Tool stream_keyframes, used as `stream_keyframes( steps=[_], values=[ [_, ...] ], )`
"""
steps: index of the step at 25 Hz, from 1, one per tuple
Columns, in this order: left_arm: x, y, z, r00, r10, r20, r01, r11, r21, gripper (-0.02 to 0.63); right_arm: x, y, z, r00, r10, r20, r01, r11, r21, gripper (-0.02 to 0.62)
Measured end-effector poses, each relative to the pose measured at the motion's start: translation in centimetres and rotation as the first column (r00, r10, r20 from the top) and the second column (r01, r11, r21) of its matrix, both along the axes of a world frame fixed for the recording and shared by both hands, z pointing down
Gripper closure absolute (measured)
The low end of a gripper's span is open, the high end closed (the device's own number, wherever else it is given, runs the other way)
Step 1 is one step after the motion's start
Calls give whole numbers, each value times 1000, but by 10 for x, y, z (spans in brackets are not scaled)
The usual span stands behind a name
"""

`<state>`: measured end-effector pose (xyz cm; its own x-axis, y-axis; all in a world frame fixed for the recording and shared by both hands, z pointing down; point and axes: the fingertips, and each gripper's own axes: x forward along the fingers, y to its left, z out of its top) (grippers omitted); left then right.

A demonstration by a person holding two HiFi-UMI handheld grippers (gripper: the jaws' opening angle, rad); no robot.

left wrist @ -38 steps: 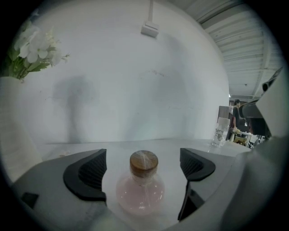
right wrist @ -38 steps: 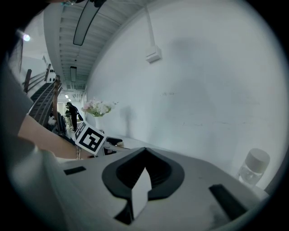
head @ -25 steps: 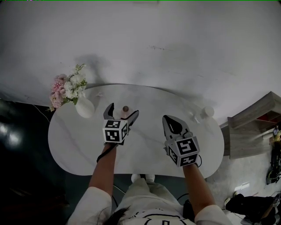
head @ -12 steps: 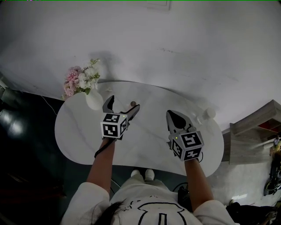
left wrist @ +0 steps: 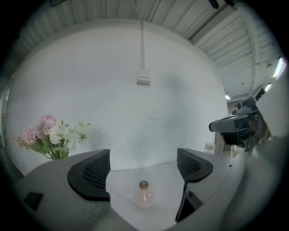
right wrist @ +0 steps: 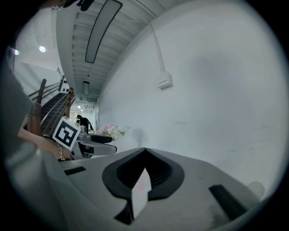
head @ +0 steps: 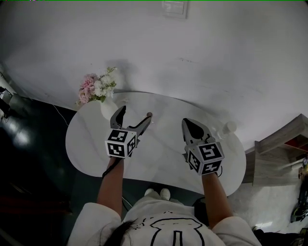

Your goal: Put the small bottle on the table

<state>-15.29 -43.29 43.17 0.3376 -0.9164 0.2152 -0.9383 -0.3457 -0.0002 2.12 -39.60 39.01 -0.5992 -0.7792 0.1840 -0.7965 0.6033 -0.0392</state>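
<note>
1. Room: white wall behind, switch plate (head: 174, 8) at top centre of head view; dark floor at frame left; wooden shelf unit (head: 284, 144) at right edge.
2. Table (head: 159, 161): white, oval, centre of head view.
3. Small bottle (head: 149, 115): pinkish clear body, brown cap. Stands upright on the table near its far edge. In left gripper view it sits lower centre (left wrist: 143, 194).
4. Left tongs (head: 134, 115): jaws wide apart and closing, w/ the bottle between them but clear of both pads, per left gripper view (left wrist: 144, 169). In head view the bottle is just beside the tip nearer frame centre.
5. Right tongs (head: 188, 124): jaws closed together, nothing gripped per right gripper view (right wrist: 145, 169). Held over the table right of centre, well apart from the bottle.
6. Vase (head: 108, 109): white, w/ pink and white flowers (head: 98, 86), at upper left end of table, near left tongs.
7. White container (head: 229, 127): upper right end of table; type unclear.
8. Person: bare forearms, white printed top, at bottom of head view.
</note>
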Motion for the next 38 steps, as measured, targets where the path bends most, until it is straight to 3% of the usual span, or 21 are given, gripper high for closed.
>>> stream_keyframes(
  steps=[3, 6, 8, 10, 18, 38],
  values=[
    [4, 14, -13, 1000, 17, 10, -17, 1000, 25, 164, 1, 5, -9, 1000, -22, -4, 22, 1000, 19, 603],
    [-1, 31, -26, 999, -12, 35, 9, 998, 70, 390, 3, 12, -19, 1000, -26, -5, 27, 999, 44, 603],
    [-7, 41, -35, 999, -33, 37, 29, 994, 103, 460, 3, 16, -24, 1000, -19, -7, 19, 998, 61, 603],
    [-13, 50, -44, 998, -45, 38, 39, 991, 131, 596, 2, 21, -29, 1000, -12, -13, 13, 997, 78, 603],
    [-21, 80, -78, 998, -9, 61, -3, 982, 187, 603, -9, 43, -50, 1000, 20, -10, -19, 992, 121, 603],
    [-55, 134, -144, 1000, 25, 17, -29, 945, 327, 603, -14, 108, -106, 992, 127, -4, -122, 960, 253, 603]
  ],
)
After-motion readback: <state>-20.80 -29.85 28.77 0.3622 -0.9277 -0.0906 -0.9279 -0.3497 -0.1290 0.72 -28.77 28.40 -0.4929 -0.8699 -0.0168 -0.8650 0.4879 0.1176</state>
